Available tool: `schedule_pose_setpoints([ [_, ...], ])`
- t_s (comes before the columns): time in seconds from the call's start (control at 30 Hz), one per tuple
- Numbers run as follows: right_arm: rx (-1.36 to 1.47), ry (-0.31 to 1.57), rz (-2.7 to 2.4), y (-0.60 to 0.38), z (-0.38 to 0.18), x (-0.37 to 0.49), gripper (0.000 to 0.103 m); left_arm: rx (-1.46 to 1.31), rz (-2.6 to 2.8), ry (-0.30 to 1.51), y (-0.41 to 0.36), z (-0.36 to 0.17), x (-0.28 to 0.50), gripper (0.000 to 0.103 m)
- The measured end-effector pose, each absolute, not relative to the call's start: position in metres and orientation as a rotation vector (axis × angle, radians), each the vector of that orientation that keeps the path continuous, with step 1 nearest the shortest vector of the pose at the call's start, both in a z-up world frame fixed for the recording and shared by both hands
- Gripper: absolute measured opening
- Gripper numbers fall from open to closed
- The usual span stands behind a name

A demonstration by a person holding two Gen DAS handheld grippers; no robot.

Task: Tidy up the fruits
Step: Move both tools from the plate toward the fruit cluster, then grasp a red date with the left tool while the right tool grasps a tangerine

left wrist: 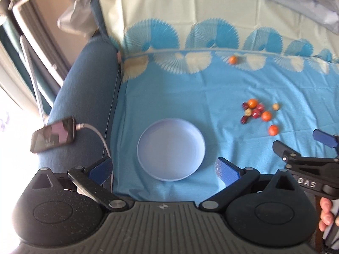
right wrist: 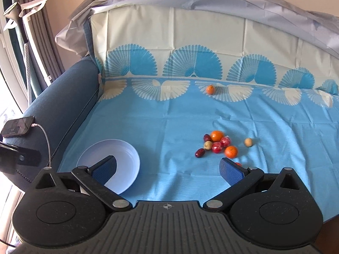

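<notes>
An empty pale lavender plate (left wrist: 171,150) lies on the blue cloth; in the right wrist view it (right wrist: 110,154) sits at the lower left. A cluster of small fruits (left wrist: 255,111) lies to its right: orange tangerines (right wrist: 217,136), dark red dates (right wrist: 199,152), red wrapped pieces (right wrist: 217,147) and a tan one (right wrist: 248,142). One tangerine (right wrist: 210,89) sits alone at the sofa back. My left gripper (left wrist: 164,170) is open and empty, just before the plate. My right gripper (right wrist: 168,168) is open and empty, short of the cluster; it also shows in the left wrist view (left wrist: 300,141).
The cloth (right wrist: 169,116) covers a blue sofa seat and back. A phone (left wrist: 53,134) on a white charging cable rests on the left armrest (left wrist: 84,97). Curtains and a white stand (right wrist: 25,21) are at the far left.
</notes>
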State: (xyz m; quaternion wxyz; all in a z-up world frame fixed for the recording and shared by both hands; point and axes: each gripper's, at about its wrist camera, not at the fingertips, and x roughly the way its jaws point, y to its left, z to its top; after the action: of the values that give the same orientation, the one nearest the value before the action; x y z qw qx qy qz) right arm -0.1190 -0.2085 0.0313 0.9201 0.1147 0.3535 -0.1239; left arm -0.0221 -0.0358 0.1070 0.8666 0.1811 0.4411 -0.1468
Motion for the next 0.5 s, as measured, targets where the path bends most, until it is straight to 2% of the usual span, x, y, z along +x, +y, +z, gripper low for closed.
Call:
schedule_pose_setpoints([
  [0.5,0.327,0.701,-0.458,-0.303,0.02,-0.152,0.103,0.341,-0.489,0.814,-0.135,0.203,-0.026,0.103],
])
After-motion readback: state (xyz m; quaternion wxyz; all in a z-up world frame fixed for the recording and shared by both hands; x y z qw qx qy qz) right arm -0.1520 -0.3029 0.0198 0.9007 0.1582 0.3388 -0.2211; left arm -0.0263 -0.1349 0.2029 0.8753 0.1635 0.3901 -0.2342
